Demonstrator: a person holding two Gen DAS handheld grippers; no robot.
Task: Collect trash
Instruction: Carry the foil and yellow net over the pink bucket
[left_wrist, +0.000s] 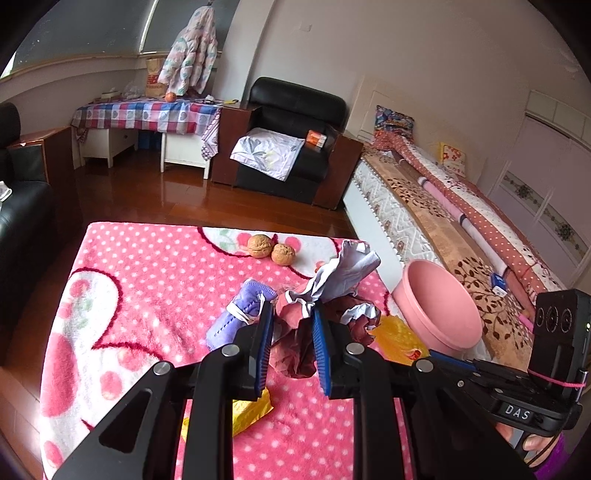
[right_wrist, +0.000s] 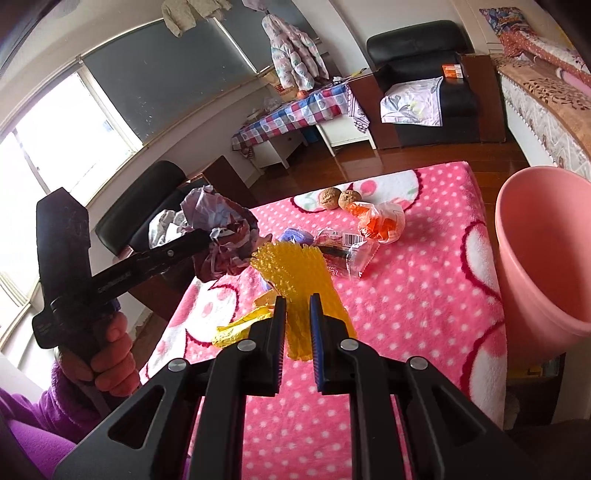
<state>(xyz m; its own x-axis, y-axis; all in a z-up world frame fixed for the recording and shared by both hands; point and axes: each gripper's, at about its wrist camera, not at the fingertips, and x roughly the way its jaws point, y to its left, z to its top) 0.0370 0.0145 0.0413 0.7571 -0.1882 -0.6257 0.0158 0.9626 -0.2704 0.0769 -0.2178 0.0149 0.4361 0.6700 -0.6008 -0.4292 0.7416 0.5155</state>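
My left gripper (left_wrist: 291, 314) is shut on a crumpled maroon and white paper wad (left_wrist: 328, 291), held above the pink dotted blanket (left_wrist: 147, 280); the same paper wad (right_wrist: 221, 236) shows at the left gripper's tip in the right wrist view. My right gripper (right_wrist: 297, 301) is shut on a yellow foam net (right_wrist: 295, 273), lifted off the blanket (right_wrist: 424, 295). A pink bin (right_wrist: 543, 251) stands at the table's right edge, also seen as the bin (left_wrist: 439, 306) in the left wrist view. A purple mask (left_wrist: 240, 310), a clear wrapper (right_wrist: 343, 251) and an orange bag (right_wrist: 380, 221) lie on the blanket.
Two walnuts (left_wrist: 271, 250) sit at the blanket's far edge. A yellow scrap (right_wrist: 240, 325) lies under the right gripper. A hand in a purple sleeve (right_wrist: 110, 354) holds the left gripper. A bed (left_wrist: 461, 206) runs along the right, a black armchair (left_wrist: 291, 140) behind.
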